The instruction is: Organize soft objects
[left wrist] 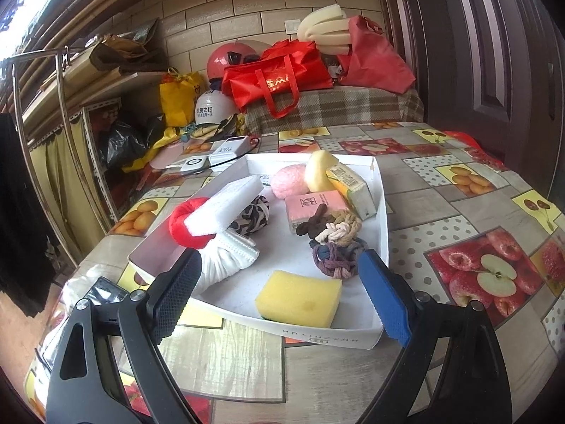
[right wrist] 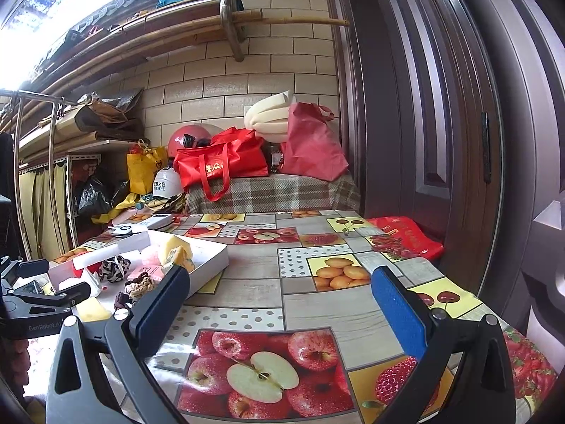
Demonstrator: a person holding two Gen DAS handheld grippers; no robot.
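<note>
Here the left hand-held gripper (left wrist: pixel 279 288) stands wide open with nothing held, its jaws either side of the yellow sponge (left wrist: pixel 298 298) that lies at the near edge of the white tray (left wrist: pixel 383 212) on the counter (left wrist: pixel 459 205). Behind it, the tray holds a white sponge (left wrist: pixel 226 203) toward its left side and braided rope knots (left wrist: pixel 335 243) toward its right. The right hand-held gripper (right wrist: pixel 282 304) is also wide open and empty, above bare counter to the right of the tray.

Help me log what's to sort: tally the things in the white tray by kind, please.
Sponges: 2, yellow sponge and white sponge
Hair ties: 4, red scrunchie, patterned scrunchie, brown tie, purple tie
Rope knot: 1
Mask: 1
Packets: 2, pink packet, yellow packet
Pink puff: 1
Foam wedge: 1
Total: 12
</note>
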